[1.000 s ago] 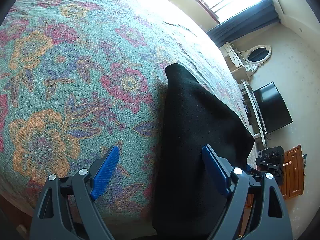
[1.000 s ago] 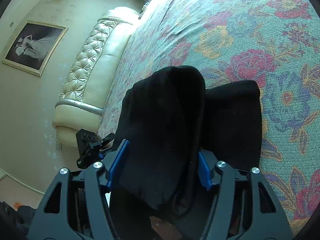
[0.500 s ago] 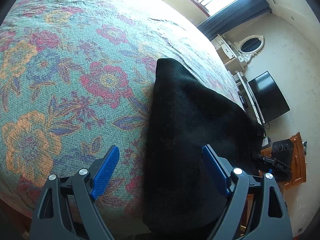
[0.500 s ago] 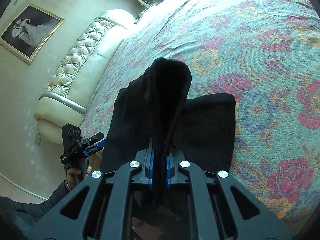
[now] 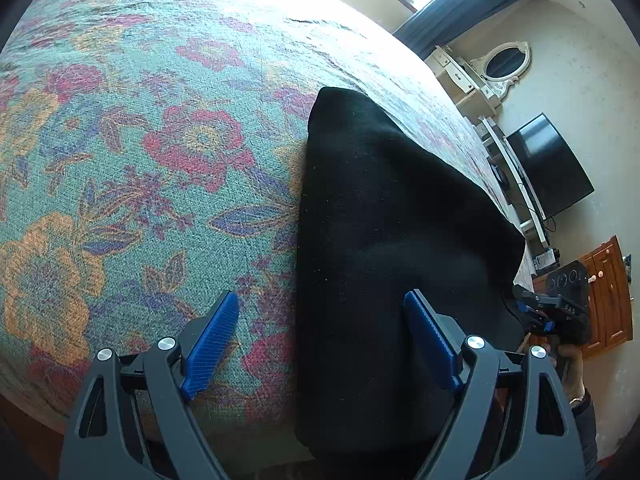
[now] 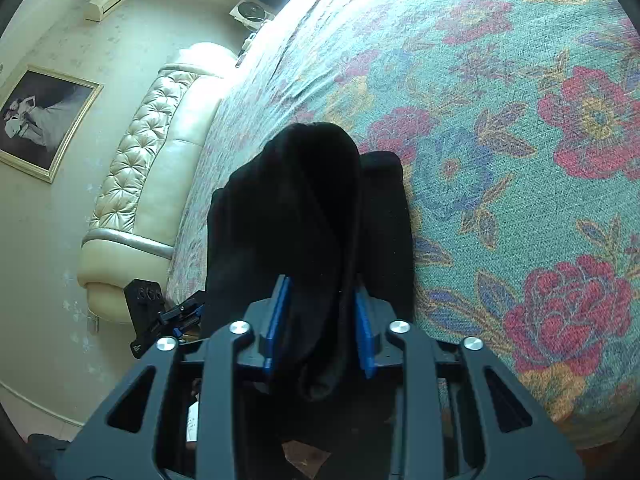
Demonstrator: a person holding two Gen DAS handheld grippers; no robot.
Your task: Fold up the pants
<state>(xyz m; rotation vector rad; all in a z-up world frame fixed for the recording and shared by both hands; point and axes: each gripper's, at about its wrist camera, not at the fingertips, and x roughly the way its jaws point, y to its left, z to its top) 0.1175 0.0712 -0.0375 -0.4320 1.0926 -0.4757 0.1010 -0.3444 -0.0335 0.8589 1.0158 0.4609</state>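
On the floral bedspread point(image 5: 160, 160), black folded pants point(image 5: 384, 220) are lying near the edge, the right gripper point(image 6: 320, 324) opening around a raised fold, the left gripper point(image 5: 320, 340) hovering wide apart.

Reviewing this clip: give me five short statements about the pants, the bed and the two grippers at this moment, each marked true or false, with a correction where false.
1. The pants are black. True.
2. The pants lie on a plain white sheet. False: they lie on a floral bedspread in teal, red and orange.
3. The left gripper has its jaws spread wide, with nothing clamped between them. True.
4. Nothing is between the jaws of the right gripper. False: a raised fold of the pants runs between them as they open.
5. A television stands past the foot of the bed in the left wrist view. True.
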